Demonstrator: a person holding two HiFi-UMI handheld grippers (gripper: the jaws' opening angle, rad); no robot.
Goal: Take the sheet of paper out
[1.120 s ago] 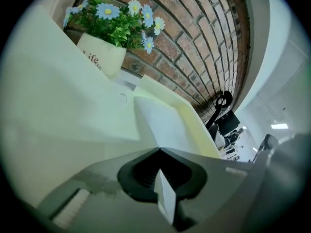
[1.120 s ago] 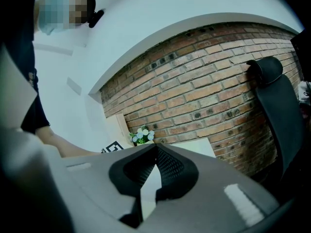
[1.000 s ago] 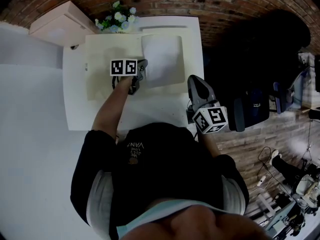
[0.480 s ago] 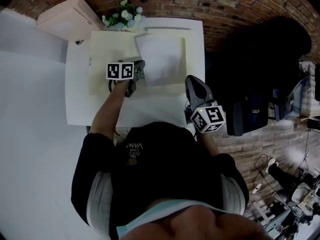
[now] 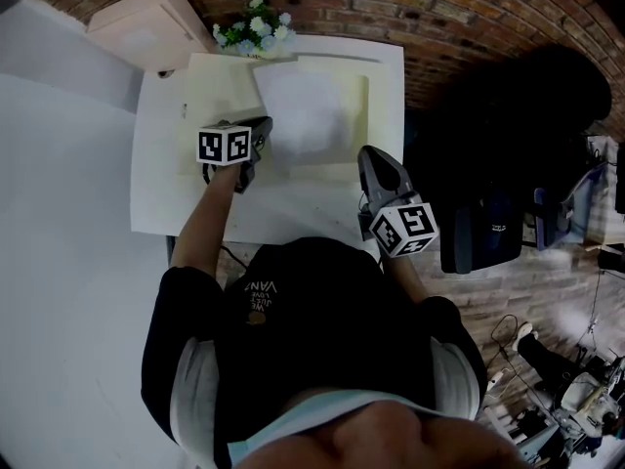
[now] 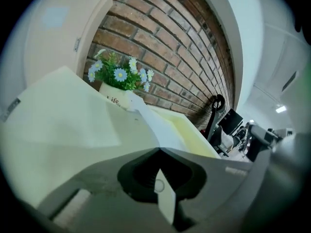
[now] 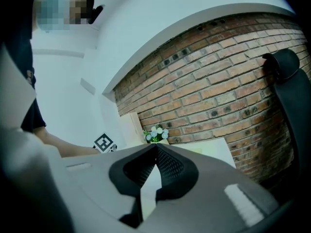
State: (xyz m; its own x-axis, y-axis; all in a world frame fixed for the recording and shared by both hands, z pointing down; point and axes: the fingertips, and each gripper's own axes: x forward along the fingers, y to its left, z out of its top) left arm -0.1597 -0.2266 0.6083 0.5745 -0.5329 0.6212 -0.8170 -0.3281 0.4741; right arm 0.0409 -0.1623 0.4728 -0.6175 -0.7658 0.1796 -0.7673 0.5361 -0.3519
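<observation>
On the white table point(image 5: 161, 198) lies a pale yellow folder point(image 5: 210, 91), opened flat. A white sheet of paper point(image 5: 303, 106) rests askew across its right half. My left gripper point(image 5: 260, 133) is shut on the sheet's near left corner. In the left gripper view the sheet point(image 6: 146, 118) runs as a white strip from the folder point(image 6: 58, 110) into the closed tips of the left gripper point(image 6: 159, 152). My right gripper point(image 5: 372, 156) hovers at the table's near right edge, away from the sheet. In its own view the right gripper point(image 7: 156, 147) has its tips together and holds nothing.
A pot of white flowers point(image 5: 252, 27) stands at the table's back edge against the brick wall. A pale cabinet point(image 5: 146, 25) sits beyond the back left corner. A black chair point(image 5: 518, 106) stands right of the table.
My left gripper has lifted and drawn left and toward me with the sheet, which has slid left and turned askew over the folder. The right gripper has barely moved.
</observation>
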